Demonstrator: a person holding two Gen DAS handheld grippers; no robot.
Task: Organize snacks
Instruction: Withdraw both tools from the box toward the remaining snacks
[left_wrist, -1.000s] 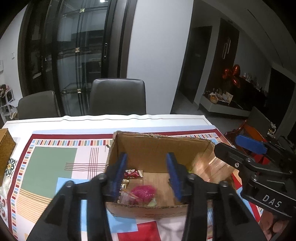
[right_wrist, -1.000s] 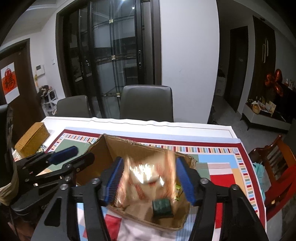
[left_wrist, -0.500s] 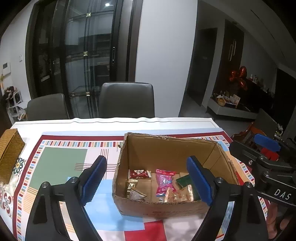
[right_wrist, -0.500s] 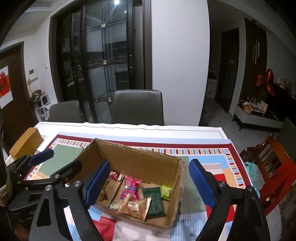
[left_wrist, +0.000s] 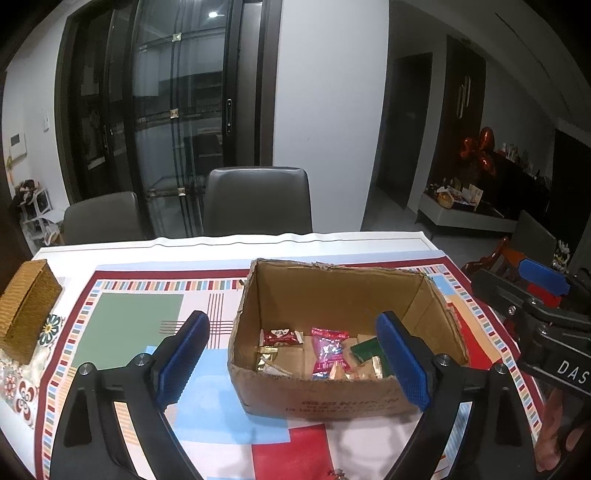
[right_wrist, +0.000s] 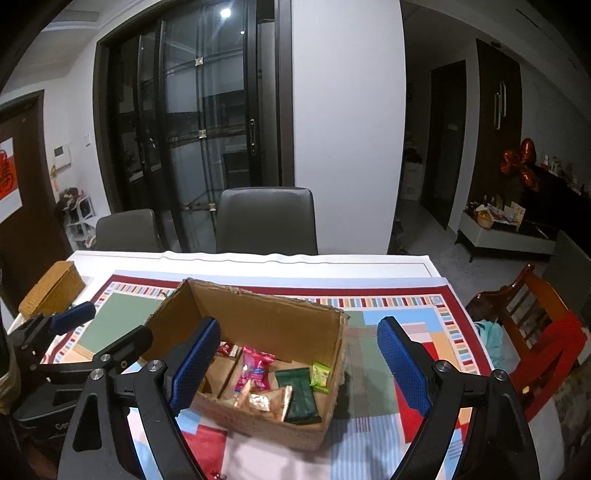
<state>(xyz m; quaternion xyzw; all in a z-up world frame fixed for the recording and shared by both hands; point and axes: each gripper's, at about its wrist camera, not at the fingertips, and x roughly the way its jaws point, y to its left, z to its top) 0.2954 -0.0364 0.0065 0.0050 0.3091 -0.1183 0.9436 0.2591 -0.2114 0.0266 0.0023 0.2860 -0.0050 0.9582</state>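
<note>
An open cardboard box (left_wrist: 343, 291) stands on the patterned tablecloth (left_wrist: 133, 314); it also shows in the right wrist view (right_wrist: 266, 317). Inside lie several wrapped snacks: a pink packet (left_wrist: 327, 345), a red packet (left_wrist: 280, 336), a dark green packet (right_wrist: 299, 397) and a small light green one (right_wrist: 320, 374). My left gripper (left_wrist: 291, 363) is open and empty, held above and in front of the box. My right gripper (right_wrist: 297, 363) is open and empty, above the box's near side. Each gripper shows at the edge of the other's view.
A woven tan box (left_wrist: 27, 308) sits at the table's left edge. Two grey chairs (left_wrist: 258, 199) stand behind the table. A red wooden chair (right_wrist: 535, 328) stands at the right side. A small object lies at the bottom edge (left_wrist: 336, 474).
Both grippers opened wide and let snack packets drop into the box, then drew back and up. The box now shows more packets lying inside.
</note>
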